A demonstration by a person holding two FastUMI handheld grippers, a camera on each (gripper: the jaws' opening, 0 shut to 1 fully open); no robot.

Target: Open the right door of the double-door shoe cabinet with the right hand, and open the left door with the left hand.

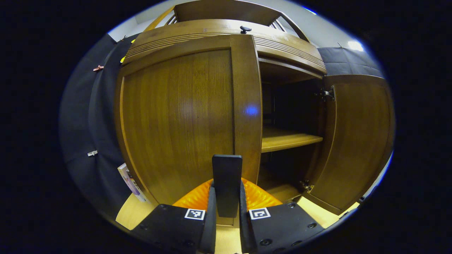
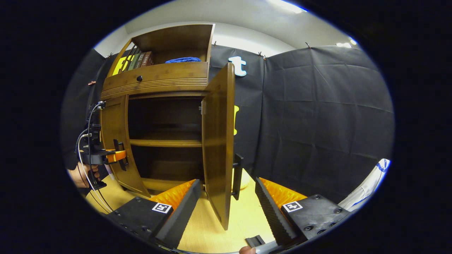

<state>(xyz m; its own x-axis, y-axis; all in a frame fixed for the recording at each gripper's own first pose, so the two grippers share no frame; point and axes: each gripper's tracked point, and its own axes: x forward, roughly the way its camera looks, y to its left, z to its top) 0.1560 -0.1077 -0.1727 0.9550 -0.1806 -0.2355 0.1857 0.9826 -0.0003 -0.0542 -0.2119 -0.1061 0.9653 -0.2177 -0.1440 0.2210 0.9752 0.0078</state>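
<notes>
While the left gripper [image 1: 226, 197] clamps both fingers on the left door's handle [image 1: 226, 183], the right gripper [image 2: 226, 208] has its jaws wide, straddling the swung-open right door [image 2: 217, 148] of the shoe cabinet [image 2: 155, 79] without touching.

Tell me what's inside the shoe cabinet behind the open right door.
Inside the cabinet, a bare wooden shelf spans the middle, with dark space above and a bottom board below. No shoes visible. The left door covers the left part, and the back is too dark to judge.
</notes>
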